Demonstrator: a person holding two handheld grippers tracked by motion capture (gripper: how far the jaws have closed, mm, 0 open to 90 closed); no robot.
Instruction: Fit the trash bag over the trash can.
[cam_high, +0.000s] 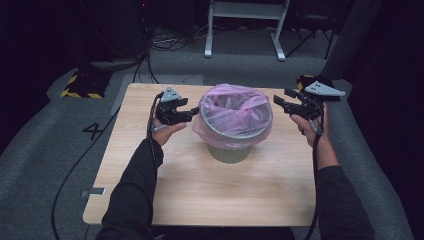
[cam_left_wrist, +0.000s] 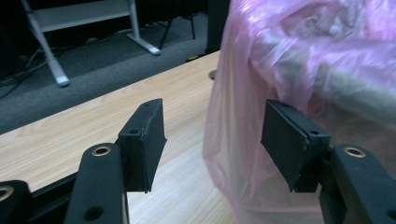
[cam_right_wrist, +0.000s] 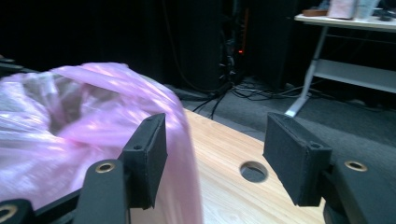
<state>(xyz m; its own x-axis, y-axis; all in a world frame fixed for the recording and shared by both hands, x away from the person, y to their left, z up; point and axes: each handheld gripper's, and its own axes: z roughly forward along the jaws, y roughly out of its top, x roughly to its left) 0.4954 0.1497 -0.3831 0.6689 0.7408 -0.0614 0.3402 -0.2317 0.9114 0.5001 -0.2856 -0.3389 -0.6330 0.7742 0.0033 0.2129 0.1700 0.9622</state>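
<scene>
**A:** From the high view, where do you stand?

**B:** My left jaws (cam_high: 194, 112) are spread and hang just beside the bag (cam_high: 235, 116) on the near-left of the bin (cam_high: 229, 152). My right jaws (cam_high: 278, 102) are spread too, a little apart from the bag's other side. The bin sits mid-worktop (cam_high: 200, 190) between my two sets of jaws. The bag is draped over its rim, with a skirt of film hanging down outside.

**A:** Anything in the bin?

**B:** Only the pink liner, as far as I can tell. Its top film bulges and folds across the mouth, so the bottom is hidden.

**A:** And the left gripper view?

**B:** The jaws are wide with nothing pinched. The bag's hanging edge (cam_left_wrist: 233, 154) lies in the gap, nearer my right-hand pad (cam_left_wrist: 289, 144). Bare worktop (cam_left_wrist: 93, 126) shows past the other pad.

**A:** The right gripper view?

**B:** Spread again and gripping nothing. The bag (cam_right_wrist: 93, 116) billows behind and past my left-hand pad (cam_right_wrist: 149, 158). Ahead, in the gap, is a round hole (cam_right_wrist: 253, 171) in the worktop.

**A:** How would you do the step well?

**B:** I judge the liner needs seating evenly. I would take one layer of the loose skirt on each side, low under the rim, and pull outward and down together. A one-sided tug could tip the light bin or drag the film off the far rim. Thin film tears, so I'd pinch a fold, not a single edge.
</scene>
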